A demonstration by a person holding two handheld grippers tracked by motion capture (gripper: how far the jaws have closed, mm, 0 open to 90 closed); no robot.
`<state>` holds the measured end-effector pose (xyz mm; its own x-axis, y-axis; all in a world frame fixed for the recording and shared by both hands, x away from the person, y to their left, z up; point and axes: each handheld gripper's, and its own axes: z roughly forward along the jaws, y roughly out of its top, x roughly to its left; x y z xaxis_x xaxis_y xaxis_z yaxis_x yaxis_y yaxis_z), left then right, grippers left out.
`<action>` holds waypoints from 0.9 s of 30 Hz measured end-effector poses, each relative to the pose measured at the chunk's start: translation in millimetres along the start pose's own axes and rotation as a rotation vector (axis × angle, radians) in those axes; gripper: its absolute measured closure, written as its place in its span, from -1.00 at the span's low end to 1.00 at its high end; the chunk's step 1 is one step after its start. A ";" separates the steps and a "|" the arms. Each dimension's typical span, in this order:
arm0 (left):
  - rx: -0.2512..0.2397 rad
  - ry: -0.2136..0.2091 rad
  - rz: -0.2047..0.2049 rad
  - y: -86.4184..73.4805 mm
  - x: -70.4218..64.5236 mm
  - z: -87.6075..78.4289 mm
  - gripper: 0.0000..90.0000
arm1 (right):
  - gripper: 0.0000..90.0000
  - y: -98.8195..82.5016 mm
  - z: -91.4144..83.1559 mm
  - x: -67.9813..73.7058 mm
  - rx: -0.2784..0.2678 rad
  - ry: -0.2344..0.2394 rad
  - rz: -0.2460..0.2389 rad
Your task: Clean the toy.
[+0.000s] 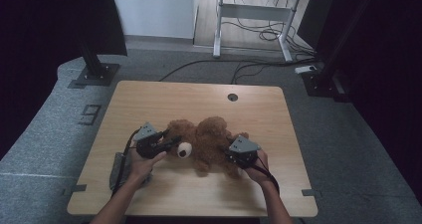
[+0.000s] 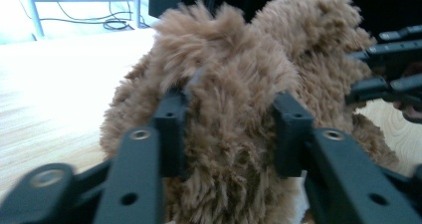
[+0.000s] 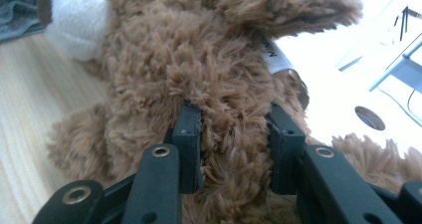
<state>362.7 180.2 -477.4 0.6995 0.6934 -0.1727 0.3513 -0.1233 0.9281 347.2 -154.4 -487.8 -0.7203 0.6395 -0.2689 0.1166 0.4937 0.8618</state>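
Worktop (image 1: pixel 149 104): light wood, rounded corners, a round cable hole (image 1: pixel 232 97) near its far edge. It stands on grey carpet, with a white desk frame (image 1: pixel 251 15) and loose cables beyond.

Bear (image 1: pixel 209 142): brown plush, lying near the middle of the worktop, slightly toward the near edge. Its white muzzle (image 1: pixel 184 150) faces the person's left side. A white sewn-in label (image 3: pixel 274 57) shows in the right gripper view.

Cloth (image 1: pixel 117 170): grey, folded, at the worktop's near left, partly under the left forearm.

Left gripper (image 2: pixel 231 134): held at the bear's head end. Its jaws stand on either side of a bulge of fur, with the pile filling the gap; whether the pads press on it cannot be told.

Right gripper (image 3: pixel 234 134): held at the bear's other end, near the legs. Its jaws pinch a fold of plush, pads sunk into the fur on both sides.

The two grippers sit apart, the bear's body between them.
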 end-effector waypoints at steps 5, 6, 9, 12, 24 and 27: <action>-0.029 0.005 -0.063 10.7 6.2 -8.7 -0.06 | 0.46 -8.0 -4.8 13.5 -0.026 -0.009 -0.029; -0.042 0.012 -0.080 14.2 7.9 -10.7 -0.07 | 0.46 -9.3 -5.7 15.7 -0.029 -0.010 -0.035; -0.047 -0.003 -0.104 24.4 10.4 -13.0 -0.16 | 0.46 -10.8 -7.3 22.5 -0.038 -0.005 -0.062; 0.000 -0.012 -0.099 31.3 9.1 -7.0 -0.22 | 0.46 -8.4 -7.1 28.7 -0.036 0.000 -0.095; 0.194 -0.018 -0.119 12.9 11.0 11.3 0.10 | 0.27 -13.6 -13.8 26.7 -0.061 0.039 -0.015; 0.204 -0.016 -0.095 7.7 6.2 9.6 0.26 | 0.08 -13.5 -17.6 21.2 -0.070 0.060 0.031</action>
<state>375.7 176.8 -474.5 0.6665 0.6978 -0.2626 0.5334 -0.2003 0.8218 318.3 -157.9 -497.5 -0.7571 0.6162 -0.2170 0.0927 0.4301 0.8980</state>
